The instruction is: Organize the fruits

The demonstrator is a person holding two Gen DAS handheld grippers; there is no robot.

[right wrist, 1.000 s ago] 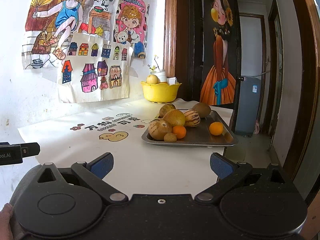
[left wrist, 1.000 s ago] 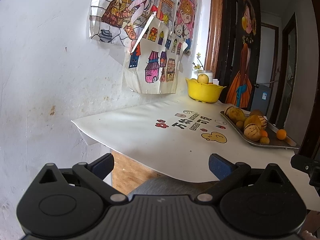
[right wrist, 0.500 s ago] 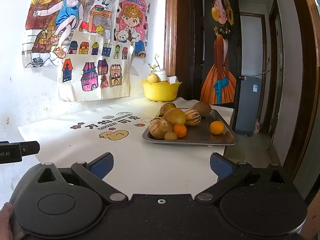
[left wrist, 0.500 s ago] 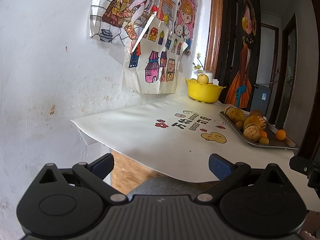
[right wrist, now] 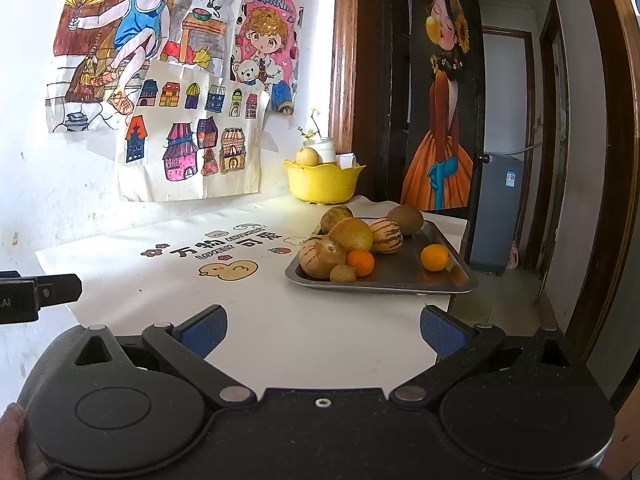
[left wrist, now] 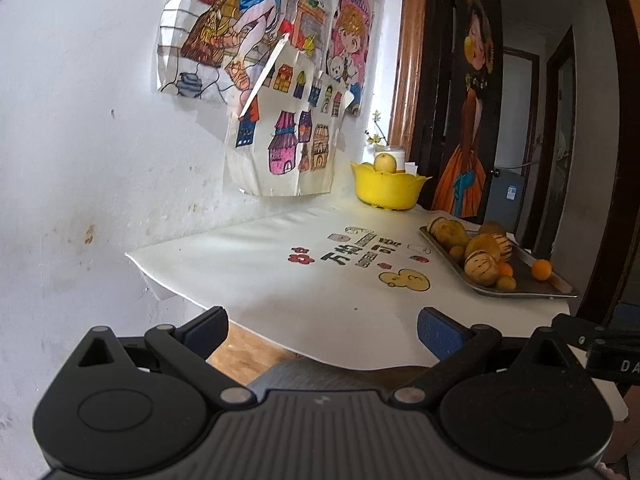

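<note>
A white-covered table (right wrist: 248,320) stands against the wall, printed with a yellow duck and dark lettering. On its right side sits a grey metal tray (right wrist: 400,276), and at the back corner a yellow scalloped bowl (right wrist: 324,184) holds a single pale apple (right wrist: 307,157). The fruits are heaped at the tray's left end: a purple-striped melon (right wrist: 322,257) at the front, a plain yellow-green one (right wrist: 351,234) touching it from behind, another striped one (right wrist: 386,235) beside that, and a brown kiwi (right wrist: 405,220) at the back. A small orange (right wrist: 360,262) rests against the front melon; a second orange (right wrist: 434,257) lies apart on the right. Both grippers hang before the table's near edge, the left gripper (left wrist: 322,326) and the right gripper (right wrist: 323,326) each with blue-padded fingers spread wide, holding nothing.
</note>
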